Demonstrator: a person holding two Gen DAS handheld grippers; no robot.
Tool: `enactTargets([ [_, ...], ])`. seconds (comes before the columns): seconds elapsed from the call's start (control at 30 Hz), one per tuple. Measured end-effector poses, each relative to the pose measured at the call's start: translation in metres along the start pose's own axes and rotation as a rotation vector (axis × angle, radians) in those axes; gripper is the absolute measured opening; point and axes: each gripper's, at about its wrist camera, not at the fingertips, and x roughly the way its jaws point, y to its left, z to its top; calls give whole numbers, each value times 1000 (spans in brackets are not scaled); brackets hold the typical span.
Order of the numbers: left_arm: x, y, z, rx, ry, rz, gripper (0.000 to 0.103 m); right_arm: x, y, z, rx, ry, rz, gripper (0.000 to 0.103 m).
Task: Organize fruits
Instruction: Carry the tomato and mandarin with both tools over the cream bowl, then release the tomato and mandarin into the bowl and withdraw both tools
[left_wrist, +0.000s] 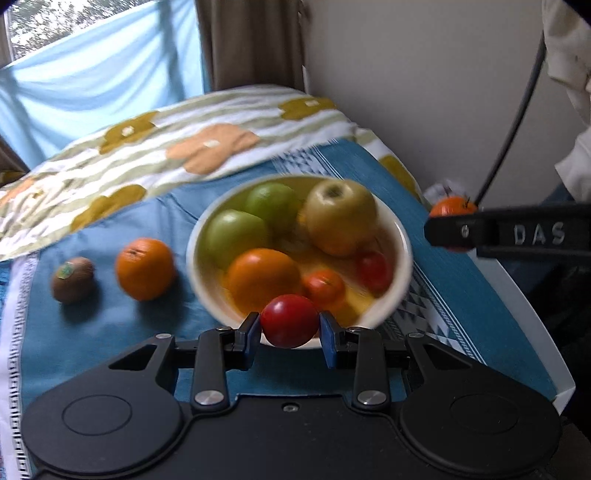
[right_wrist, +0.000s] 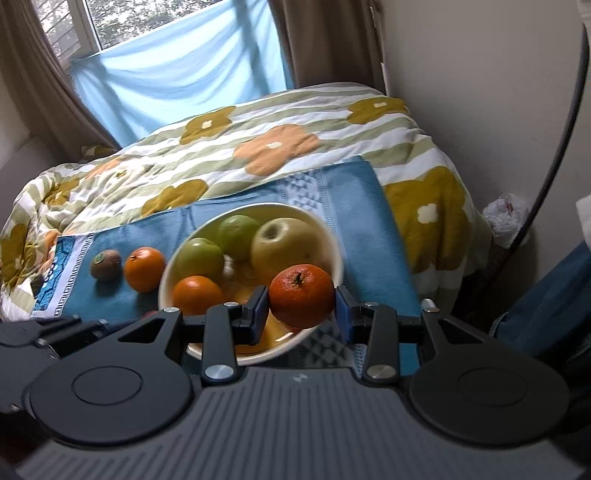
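Pinching a small red tomato between its blue pads, the left gripper holds it at the near rim of a cream bowl, while the right gripper clamps a reddish-orange mandarin over the near right side of the same bowl. In the left wrist view the right gripper's black finger shows side-on at the right edge, with the mandarin peeking above it. Inside the bowl lie two green apples, a larger yellow-green apple, an orange and two small red tomatoes, all somewhat blurred. The bowl stands on a blue cloth spread over a bed. On the cloth to the left of the bowl sits a second orange, near the bowl but apart from it, and further left a brown kiwi with a sticker on top. Behind the cloth lies a striped quilt with flower patches, and beyond it a pale blue sheet hangs below a window
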Motion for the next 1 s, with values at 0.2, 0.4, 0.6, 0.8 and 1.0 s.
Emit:
enactTargets([
  [0.2,14,-14,7,4,21,-1,38,2,-15,-3,17,8,-14,53],
  [0.4,7,-15,9,12,1,20,86,6,-23,-2,37,8,-10,53],
  [0.6,-9,0,5,-8,-8,58,86,12,-24,1,32,10,7,53],
  [0.8,-24,25,1,-68,-25,117,86,20,-7,0,-33,39,59,53],
  [1.0,-33,42,-5,-104,-32,172,86,34,20,-9,-95,87,112,53],
])
